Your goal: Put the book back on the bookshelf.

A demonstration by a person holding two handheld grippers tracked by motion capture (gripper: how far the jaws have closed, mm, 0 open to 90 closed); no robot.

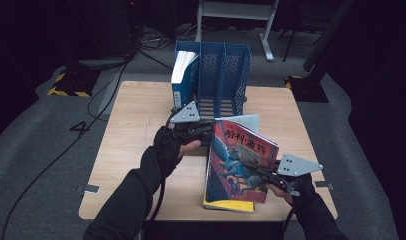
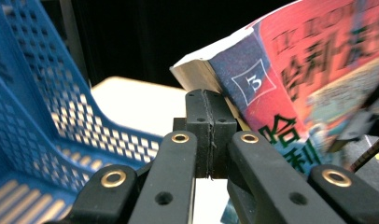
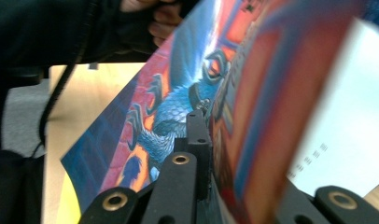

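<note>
Forearms reach forward; right hand-held gripper (image 1: 258, 172) clamps tilted book (image 1: 241, 155).

Person wears black sleeves & black gloves w/ open fingertips. Left gripper (image 1: 203, 131) & right gripper (image 1: 258, 172): black arms, round gold rivets, grey 3-corner plate w/ dots on top, black cable hanging off.

Red-and-blue paperback book (image 1: 241, 162) tilted above the table
</note>
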